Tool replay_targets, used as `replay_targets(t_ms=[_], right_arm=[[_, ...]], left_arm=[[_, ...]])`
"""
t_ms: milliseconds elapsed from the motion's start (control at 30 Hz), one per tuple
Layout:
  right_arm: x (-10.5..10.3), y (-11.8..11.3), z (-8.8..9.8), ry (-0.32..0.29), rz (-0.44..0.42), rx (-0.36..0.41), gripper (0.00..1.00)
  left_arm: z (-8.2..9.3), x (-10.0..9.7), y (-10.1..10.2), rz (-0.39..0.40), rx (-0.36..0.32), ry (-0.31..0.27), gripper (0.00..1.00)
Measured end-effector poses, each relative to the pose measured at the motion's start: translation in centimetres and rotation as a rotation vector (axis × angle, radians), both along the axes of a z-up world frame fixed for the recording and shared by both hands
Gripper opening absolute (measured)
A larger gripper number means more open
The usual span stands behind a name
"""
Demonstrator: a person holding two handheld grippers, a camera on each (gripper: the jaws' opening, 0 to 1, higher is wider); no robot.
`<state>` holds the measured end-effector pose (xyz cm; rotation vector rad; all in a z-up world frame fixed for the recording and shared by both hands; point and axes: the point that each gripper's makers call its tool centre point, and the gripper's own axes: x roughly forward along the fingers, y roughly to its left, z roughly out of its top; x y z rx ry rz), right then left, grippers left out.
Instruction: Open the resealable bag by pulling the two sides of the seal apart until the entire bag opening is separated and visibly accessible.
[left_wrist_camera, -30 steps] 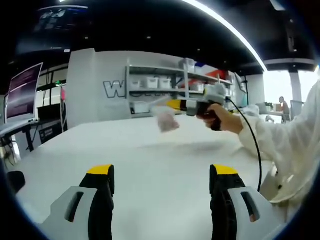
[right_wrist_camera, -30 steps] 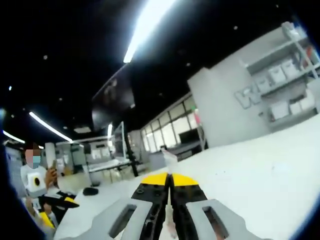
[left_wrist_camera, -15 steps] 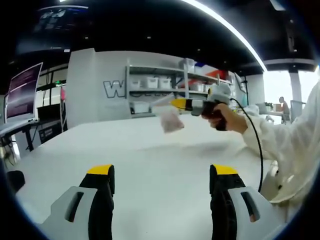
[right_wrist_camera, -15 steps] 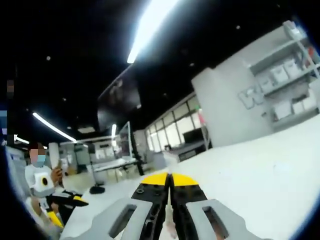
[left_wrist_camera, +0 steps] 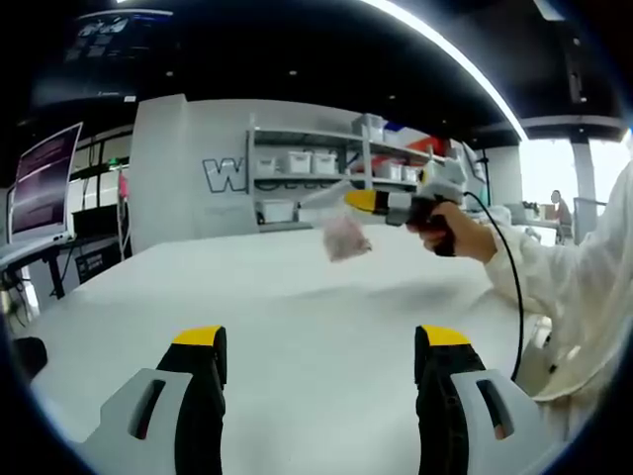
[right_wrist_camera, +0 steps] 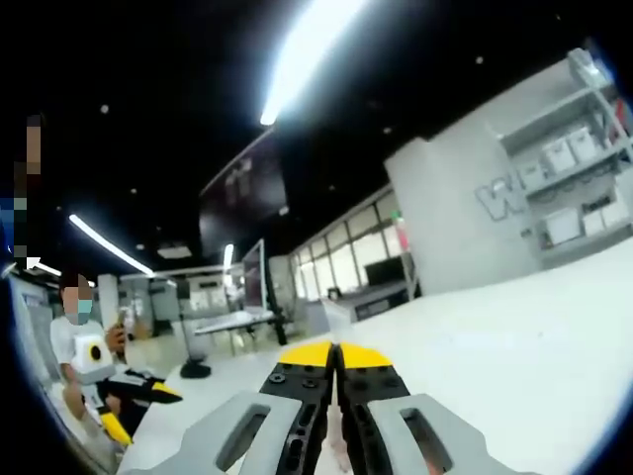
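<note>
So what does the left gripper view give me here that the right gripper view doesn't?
Left gripper view: the left gripper, jaws open and empty, and beyond it the right gripper in a hand, holding the bag in the air above the white table. Right gripper view: the right gripper's shut jaws from close up, and a seated person at far left. Shared: the table, the shelf of white bins and the ceiling light strip.

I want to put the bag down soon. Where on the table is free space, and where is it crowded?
The white table is bare from the left gripper to its far edge below the shelves. Only the air at right is busy: the right gripper holds the bag there.
</note>
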<state>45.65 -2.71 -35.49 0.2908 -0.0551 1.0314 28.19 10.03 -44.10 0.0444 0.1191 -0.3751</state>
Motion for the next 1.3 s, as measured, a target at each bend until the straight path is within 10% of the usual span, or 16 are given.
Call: replay_targets(t_ms=[1300], right_arm=[[-2.2, -1.7, -1.4, -0.015, 0.004, -0.037, 0.0]], left_arm=[[-0.3, 0.2, -0.6, -0.013, 0.003, 0.006, 0.77]])
